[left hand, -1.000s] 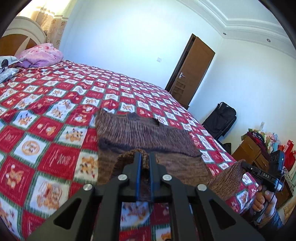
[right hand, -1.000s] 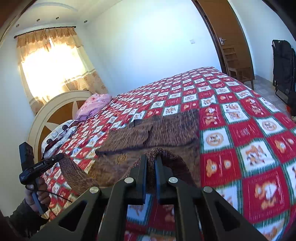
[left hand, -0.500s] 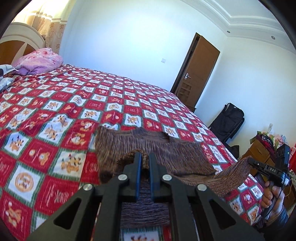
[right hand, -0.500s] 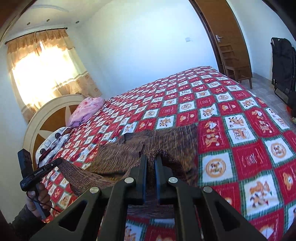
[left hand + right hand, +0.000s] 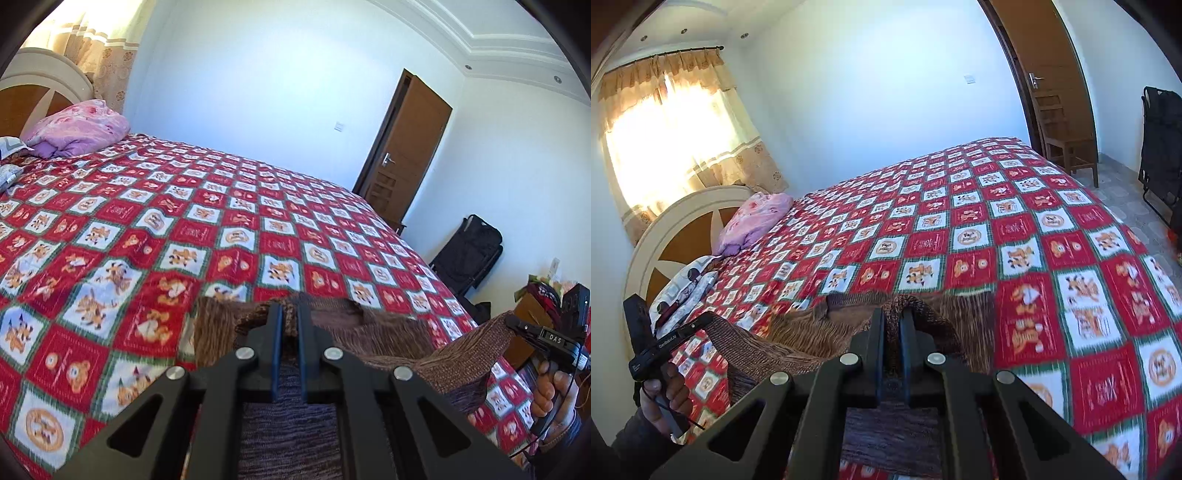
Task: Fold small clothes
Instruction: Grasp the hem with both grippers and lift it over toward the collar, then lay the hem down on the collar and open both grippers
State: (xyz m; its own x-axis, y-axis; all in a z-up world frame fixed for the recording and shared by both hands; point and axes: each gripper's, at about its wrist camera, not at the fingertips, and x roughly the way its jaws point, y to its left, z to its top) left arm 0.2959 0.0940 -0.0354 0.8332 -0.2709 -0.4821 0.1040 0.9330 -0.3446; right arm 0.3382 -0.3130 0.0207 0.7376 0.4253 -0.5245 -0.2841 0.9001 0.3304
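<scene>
Brown knit top (image 5: 332, 332) lies on red checked bed cover (image 5: 147, 240), near edge. Left gripper (image 5: 289, 314) pinches near hem. Right gripper (image 5: 892, 317) pinches hem too. Near half lifted, going over far half. First fold half done. Laying flat, more folds left.

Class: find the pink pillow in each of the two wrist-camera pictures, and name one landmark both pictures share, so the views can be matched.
Left wrist view: the pink pillow lies at upper left, by the headboard.
Right wrist view: the pink pillow lies left of centre, below the curtained window.
Shared landmark: the brown door, beyond the bed's far corner.
</scene>
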